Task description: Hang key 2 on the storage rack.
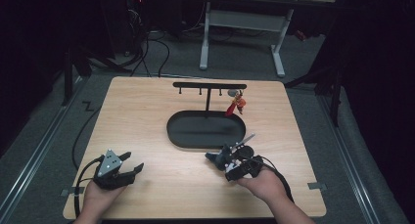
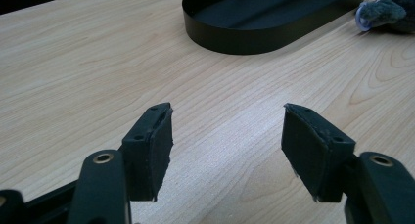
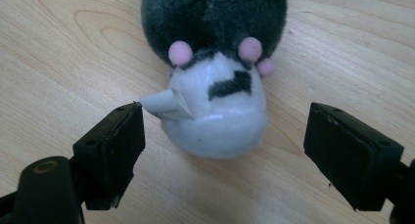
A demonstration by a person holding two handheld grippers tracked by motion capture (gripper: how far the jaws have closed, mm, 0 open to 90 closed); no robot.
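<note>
Mostly dark is the room around the pale wooden tabletop [image 1: 147,116], which carries a black oval tray [image 1: 205,130]. Left gripper [image 2: 227,136] has wide-open, empty fingers. Right gripper [image 3: 225,141] is also open, fingers either side of a plush toy [image 3: 215,62].

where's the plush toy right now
The plush toy lies on the table between the open right gripper jaws, just right of the black oval tray's near end in the high view.

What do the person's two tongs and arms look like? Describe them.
Both tongs are black. The left tongs carry a grey three-cornered plate, and a black cable trails from each. Each jaw ends in a flat rectangular black pad with small screw holes. The forearms show no sleeves.
</note>
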